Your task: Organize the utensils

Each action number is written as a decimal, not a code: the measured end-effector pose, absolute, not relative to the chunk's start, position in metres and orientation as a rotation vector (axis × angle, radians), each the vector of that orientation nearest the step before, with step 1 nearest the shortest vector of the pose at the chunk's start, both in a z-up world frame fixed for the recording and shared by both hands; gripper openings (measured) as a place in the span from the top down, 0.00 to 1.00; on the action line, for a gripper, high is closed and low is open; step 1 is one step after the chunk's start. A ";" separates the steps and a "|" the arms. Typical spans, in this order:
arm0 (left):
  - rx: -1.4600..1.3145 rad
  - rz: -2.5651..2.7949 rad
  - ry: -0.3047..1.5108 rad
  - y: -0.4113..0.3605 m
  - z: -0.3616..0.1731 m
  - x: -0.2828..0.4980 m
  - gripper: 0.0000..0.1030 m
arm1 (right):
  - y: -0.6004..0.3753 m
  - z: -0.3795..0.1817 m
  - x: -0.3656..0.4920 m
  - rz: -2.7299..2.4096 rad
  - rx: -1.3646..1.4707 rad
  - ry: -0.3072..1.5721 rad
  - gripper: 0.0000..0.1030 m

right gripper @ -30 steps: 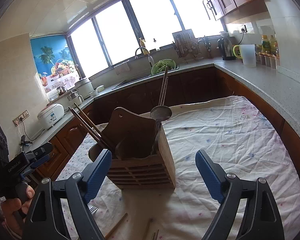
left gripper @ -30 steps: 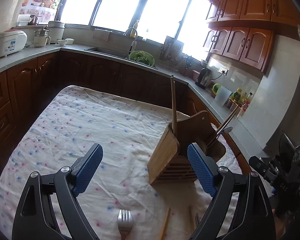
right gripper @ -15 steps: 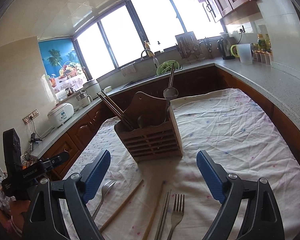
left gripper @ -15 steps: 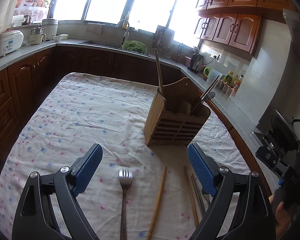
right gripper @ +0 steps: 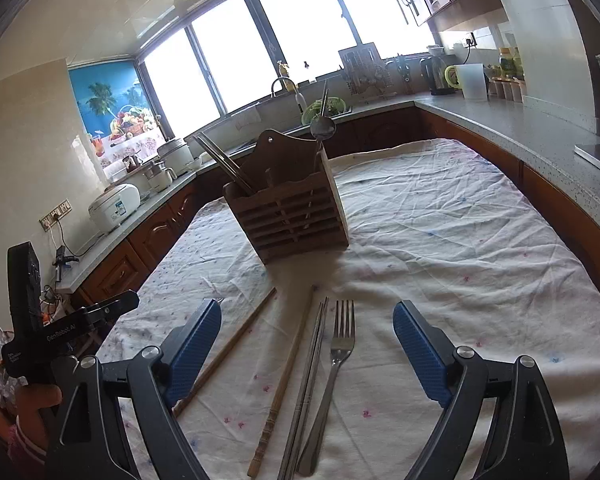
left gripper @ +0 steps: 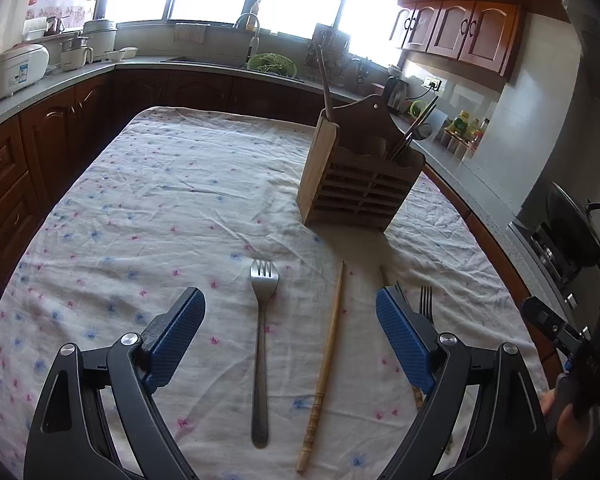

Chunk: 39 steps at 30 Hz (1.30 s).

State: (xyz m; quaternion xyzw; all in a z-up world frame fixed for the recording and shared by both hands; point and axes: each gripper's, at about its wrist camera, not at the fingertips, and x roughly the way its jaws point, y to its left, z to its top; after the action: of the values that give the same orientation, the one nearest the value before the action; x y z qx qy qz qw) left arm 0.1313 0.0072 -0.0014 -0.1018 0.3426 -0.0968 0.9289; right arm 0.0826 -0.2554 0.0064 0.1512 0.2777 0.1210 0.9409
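- Desk [left gripper: 148, 200]: holder [left gripper: 356, 188] stands upright at the far middle.
- Left tool [left gripper: 290, 332], jaws apart, empty: drop straight over the near fork [left gripper: 262, 344].
- Right tool [right gripper: 308, 340], apart, empty: take the fork [right gripper: 332, 372]; the metal chopsticks [right gripper: 306, 384] probably touch it.

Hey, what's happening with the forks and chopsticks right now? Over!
Both grippers open, empty: left gripper, right gripper. Forks and chopsticks lie loose on cloth before holder. Nothing in the way.
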 end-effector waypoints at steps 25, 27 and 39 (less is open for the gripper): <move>-0.082 -0.303 0.851 -0.027 -0.025 0.164 0.41 | -0.239 -0.013 0.109 0.273 0.299 0.671 0.53; -0.061 -0.320 0.887 -0.035 -0.030 0.173 0.46 | -0.237 -0.016 0.118 0.287 0.308 0.693 0.60; 0.032 -0.386 1.004 -0.076 -0.056 0.230 0.66 | -0.214 -0.046 0.188 0.347 0.297 0.845 0.80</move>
State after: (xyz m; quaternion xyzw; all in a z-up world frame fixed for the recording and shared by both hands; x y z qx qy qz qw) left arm 0.2300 -0.0761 -0.0562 0.0151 0.4783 -0.1837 0.8586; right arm 0.1875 -0.2142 -0.0458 0.1429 0.4066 0.1671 0.8868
